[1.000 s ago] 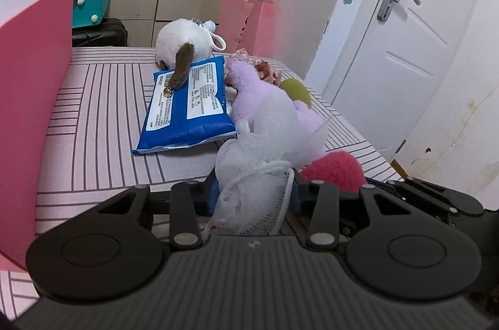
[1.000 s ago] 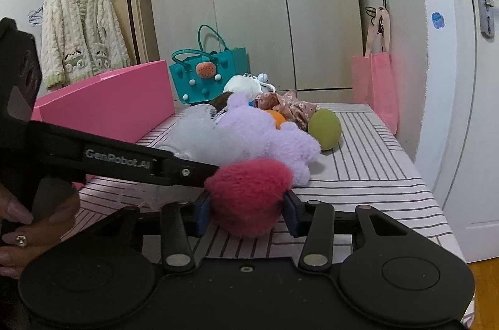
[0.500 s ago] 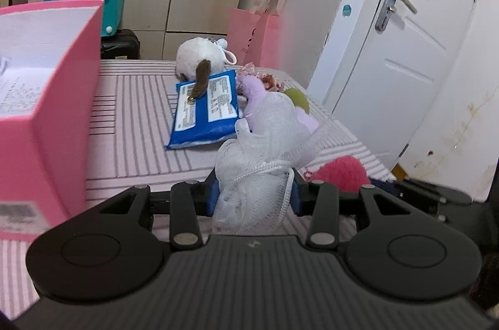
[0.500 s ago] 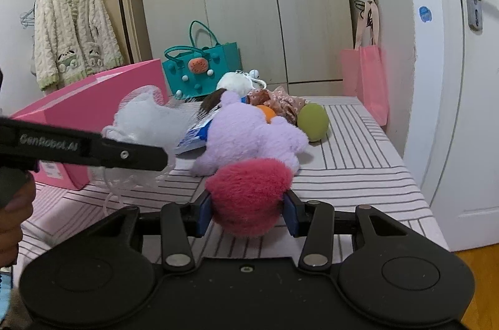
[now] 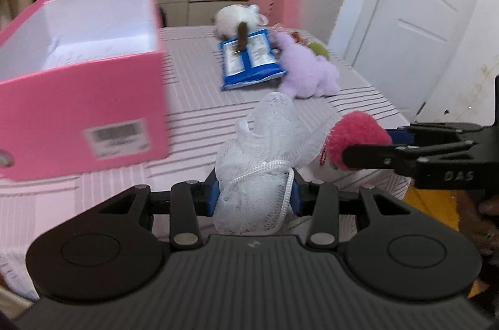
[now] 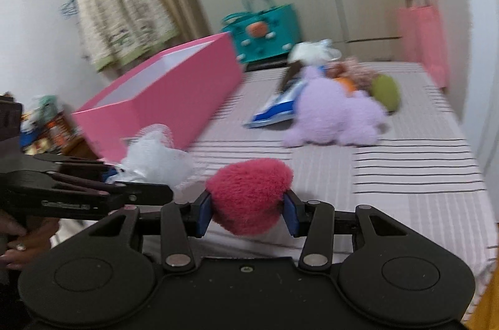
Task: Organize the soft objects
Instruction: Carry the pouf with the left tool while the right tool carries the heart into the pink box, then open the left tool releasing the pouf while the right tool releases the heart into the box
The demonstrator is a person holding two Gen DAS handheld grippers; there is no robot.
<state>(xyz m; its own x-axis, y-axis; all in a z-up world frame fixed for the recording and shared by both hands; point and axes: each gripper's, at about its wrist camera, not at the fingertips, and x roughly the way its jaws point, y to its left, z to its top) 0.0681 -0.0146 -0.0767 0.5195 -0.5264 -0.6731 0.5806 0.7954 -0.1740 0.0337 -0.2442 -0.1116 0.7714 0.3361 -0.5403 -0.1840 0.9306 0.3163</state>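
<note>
Both tools grip: left tool (image 5: 254, 194) clamps mesh pouf (image 5: 265, 155), right tool (image 6: 248, 213) pink plush (image 6: 249, 199).

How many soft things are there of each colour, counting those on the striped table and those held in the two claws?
White: 2, mesh sponge, plush toy
Pink: 1, fluffy ball
Purple: 1, plush animal
Green: 1, ball
Blue: 1, wipes pack
Total: 6

Not much readable here

Only "DAS" stamped on the right gripper (image 5: 368, 155) arm; the pink box (image 5: 81, 99) label and blue packet (image 5: 249, 62) print are too blurry.
</note>
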